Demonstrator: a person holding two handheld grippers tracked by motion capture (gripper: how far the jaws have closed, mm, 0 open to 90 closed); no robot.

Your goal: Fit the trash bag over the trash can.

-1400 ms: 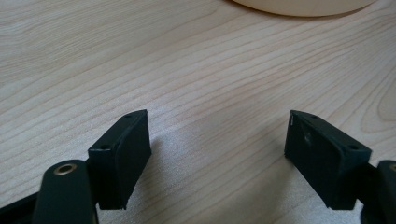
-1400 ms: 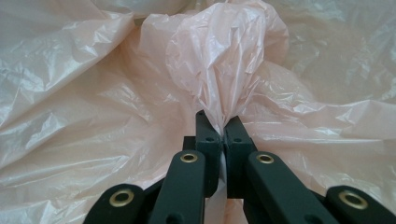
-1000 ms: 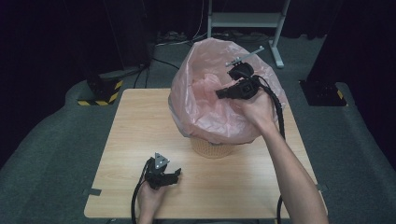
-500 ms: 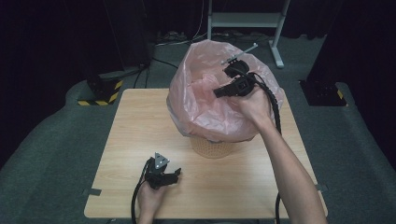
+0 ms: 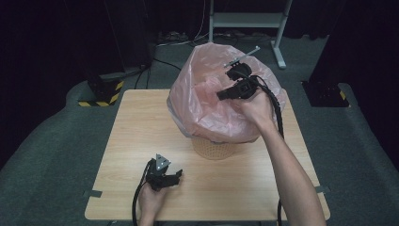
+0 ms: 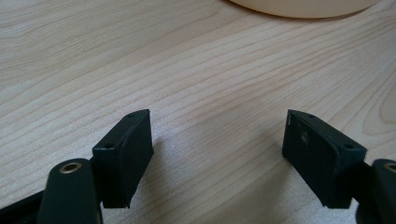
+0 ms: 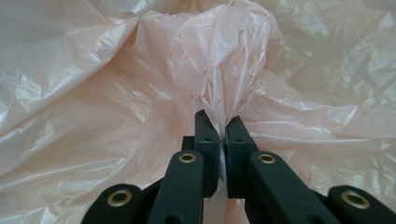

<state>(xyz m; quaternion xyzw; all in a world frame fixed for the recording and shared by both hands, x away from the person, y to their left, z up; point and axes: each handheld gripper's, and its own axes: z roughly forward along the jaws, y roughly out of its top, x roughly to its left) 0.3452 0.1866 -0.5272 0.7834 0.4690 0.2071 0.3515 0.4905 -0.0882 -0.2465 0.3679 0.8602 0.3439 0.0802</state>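
Little has shifted: left gripper (image 5: 165, 176), empty, jaws just narrowing, rests low on the light wooden desk (image 5: 136, 127). Farther off, right gripper (image 7: 222, 126) pinches the crinkly pink plastic bag (image 5: 207, 101) lining the woven basket (image 5: 211, 148); pull gently to avoid tearing.

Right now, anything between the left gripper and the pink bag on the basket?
Nothing visible. The left gripper sits low on the table, jaws apart and empty, with bare wood between it and the basket. The bag drapes over the basket; the right gripper already pinches a fold.
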